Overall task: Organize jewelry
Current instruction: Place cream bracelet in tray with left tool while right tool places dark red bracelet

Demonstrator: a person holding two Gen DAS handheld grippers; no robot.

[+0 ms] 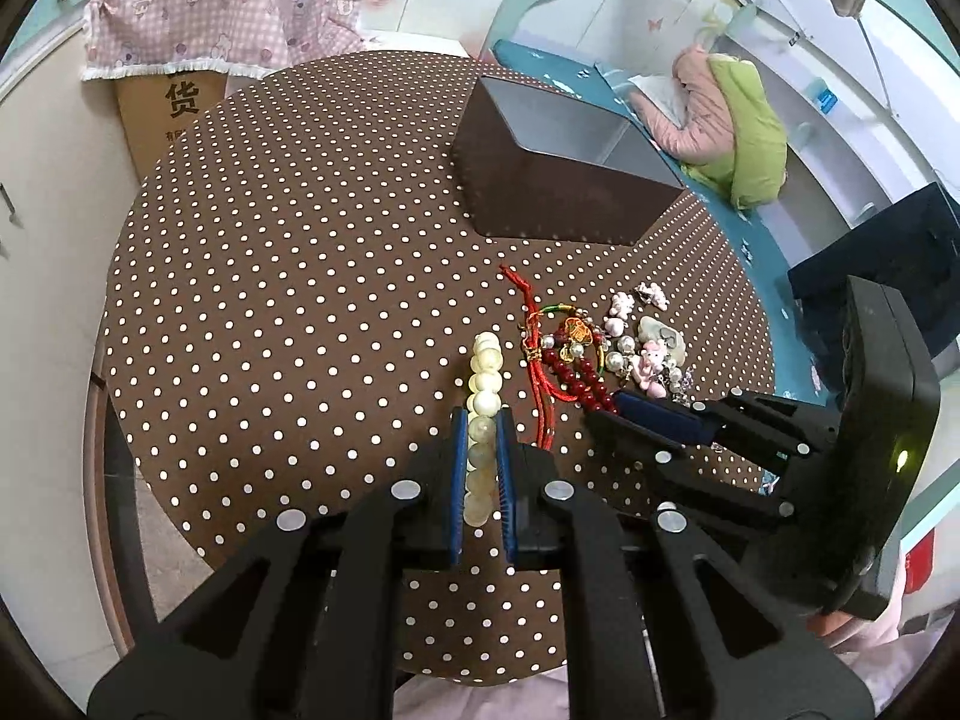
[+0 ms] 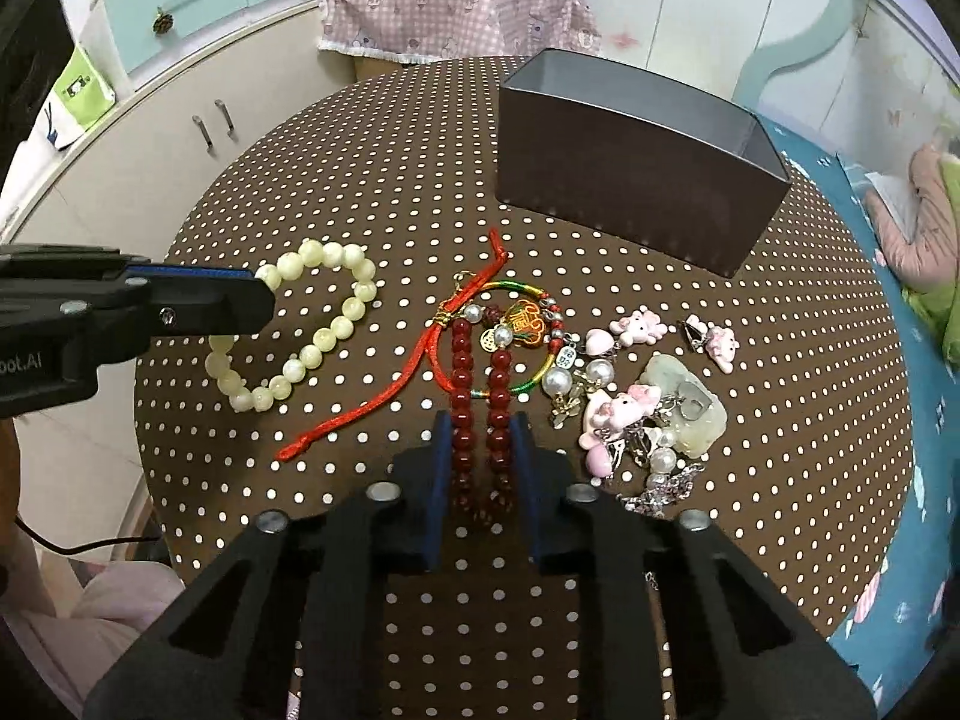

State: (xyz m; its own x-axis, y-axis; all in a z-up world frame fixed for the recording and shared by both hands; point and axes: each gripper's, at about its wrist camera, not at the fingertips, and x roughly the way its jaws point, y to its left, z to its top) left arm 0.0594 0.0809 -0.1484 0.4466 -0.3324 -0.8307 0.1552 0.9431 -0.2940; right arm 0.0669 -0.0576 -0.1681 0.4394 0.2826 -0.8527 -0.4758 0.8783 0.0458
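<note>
My left gripper is shut on a cream bead bracelet, which lies on the brown polka-dot table; the bracelet also shows in the right wrist view with the left gripper on its left side. My right gripper is shut on a dark red bead bracelet that rests on the table. A red cord, a gold charm on a green band, pink charms and pearls lie to the right. An open grey metal box stands behind.
The grey box sits at the table's far right. A cardboard box under a pink cloth stands beyond the table. White cabinets are on the left, a teal bed on the right.
</note>
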